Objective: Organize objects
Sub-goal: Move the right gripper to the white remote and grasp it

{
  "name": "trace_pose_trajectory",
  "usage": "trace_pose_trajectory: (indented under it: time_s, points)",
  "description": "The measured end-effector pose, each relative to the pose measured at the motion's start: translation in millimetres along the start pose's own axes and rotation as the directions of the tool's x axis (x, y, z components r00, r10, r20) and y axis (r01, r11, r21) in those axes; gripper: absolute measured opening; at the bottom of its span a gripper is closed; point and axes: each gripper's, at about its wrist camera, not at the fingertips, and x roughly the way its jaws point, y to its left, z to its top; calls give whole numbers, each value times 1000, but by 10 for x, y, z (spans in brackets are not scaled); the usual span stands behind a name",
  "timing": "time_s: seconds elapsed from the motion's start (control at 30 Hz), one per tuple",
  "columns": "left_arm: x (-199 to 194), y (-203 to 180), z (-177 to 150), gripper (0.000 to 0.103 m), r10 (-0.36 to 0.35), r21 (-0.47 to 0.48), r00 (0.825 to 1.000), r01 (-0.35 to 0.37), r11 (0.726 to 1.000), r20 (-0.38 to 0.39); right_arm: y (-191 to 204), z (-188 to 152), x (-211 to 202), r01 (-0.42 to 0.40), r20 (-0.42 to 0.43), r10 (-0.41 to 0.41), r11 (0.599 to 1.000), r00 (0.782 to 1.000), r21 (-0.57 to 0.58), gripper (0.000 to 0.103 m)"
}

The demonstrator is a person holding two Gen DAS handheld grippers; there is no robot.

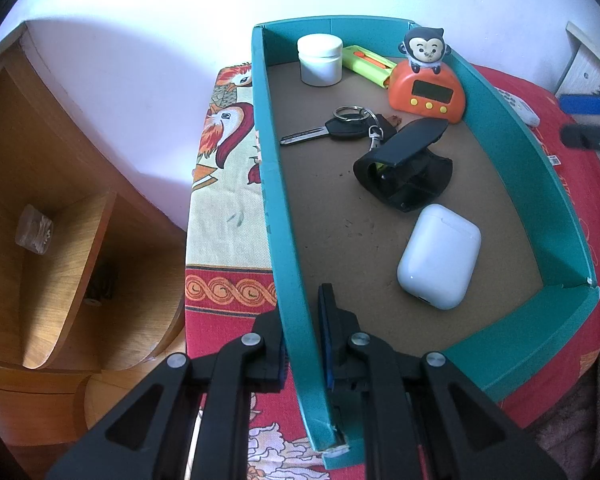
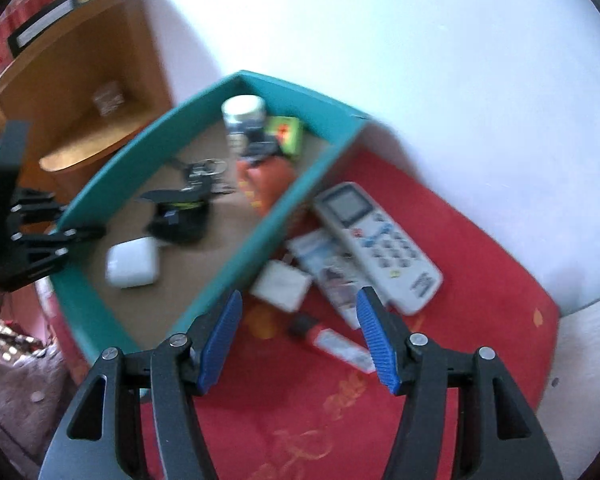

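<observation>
A teal box [image 1: 500, 120] with a brown floor holds a white earbud case [image 1: 440, 256], a black clip [image 1: 404, 168], a key on a ring [image 1: 332, 128], an orange monkey clock [image 1: 424, 84], a white jar [image 1: 320, 60] and a green cutter [image 1: 366, 62]. My left gripper [image 1: 304, 332] is shut on the box's left wall. My right gripper [image 2: 298, 340] is open and empty above the red cloth, right of the box [image 2: 236, 256]. Beyond it lie a white remote [image 2: 380, 240], a white packet [image 2: 282, 284], a booklet [image 2: 324, 260] and a red-capped tube [image 2: 332, 344].
The box stands on a red patterned cloth [image 1: 228, 312] [image 2: 440, 360]. A wooden shelf unit [image 1: 60, 216] [image 2: 100, 80] stands to the left against a white wall. The left gripper shows at the left edge of the right wrist view [image 2: 60, 236].
</observation>
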Motion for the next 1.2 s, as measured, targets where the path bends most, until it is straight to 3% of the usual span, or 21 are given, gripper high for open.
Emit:
trace_pose_trajectory:
  time_s: [0.2, 0.6, 1.0, 1.2]
  points:
    - [-1, -7, 1, 10, 1, 0, 1000, -1, 1000, -1, -391, 166, 356, 35, -23, -34, 999, 999, 38, 61]
    - [-5, -21, -1, 10, 4, 1, 1000, -4, 1000, -3, -447, 368, 851, 14, -72, -23, 992, 997, -122, 66]
    - [-5, -23, -2, 10, 4, 2, 1000, -4, 1000, -4, -696, 500, 1022, -45, -95, 44, 999, 995, -4, 69]
    - [-7, -19, 0, 10, 9, -2, 1000, -9, 1000, -4, -824, 468, 1036, -9, -97, 14, 999, 995, 53, 68]
